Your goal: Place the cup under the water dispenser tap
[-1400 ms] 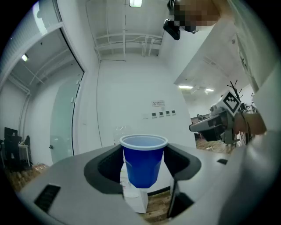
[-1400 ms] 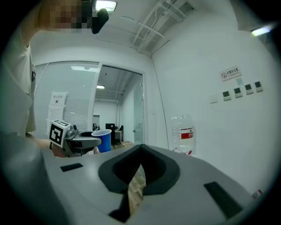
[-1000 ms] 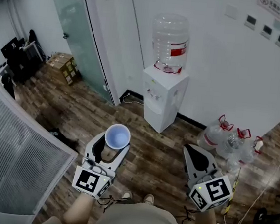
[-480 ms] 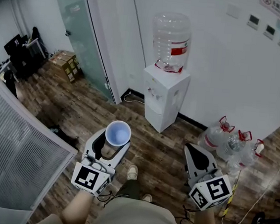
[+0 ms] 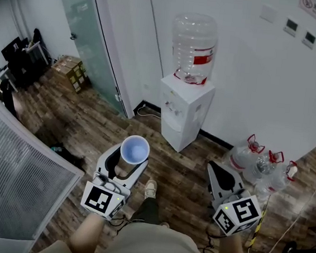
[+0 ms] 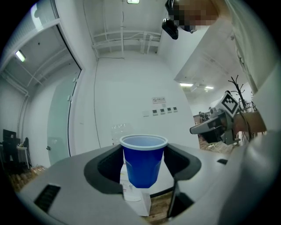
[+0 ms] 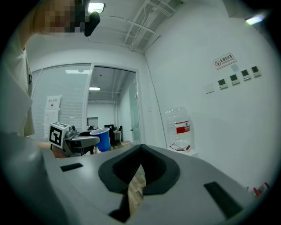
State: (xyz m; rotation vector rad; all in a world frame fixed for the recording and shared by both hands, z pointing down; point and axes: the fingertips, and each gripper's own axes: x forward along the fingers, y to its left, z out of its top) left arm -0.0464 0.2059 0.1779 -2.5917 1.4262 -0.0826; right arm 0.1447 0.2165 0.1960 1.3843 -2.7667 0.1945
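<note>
Head view: left tongs (image 5: 126,164) grip cup (image 5: 135,150) upright, right tongs (image 5: 213,168) closed, empty. Dispenser (image 5: 183,112) stands far ahead by the wall, well apart.

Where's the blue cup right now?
Head view, left of centre: the blue cup stands upright in the left gripper, short of the water dispenser by the wall.

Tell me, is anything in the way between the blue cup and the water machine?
Nothing I can see. The left tongs hold the blue cup, and only bare wooden floor lies between it and the water dispenser. The spare bottles sit off to the right.
</note>
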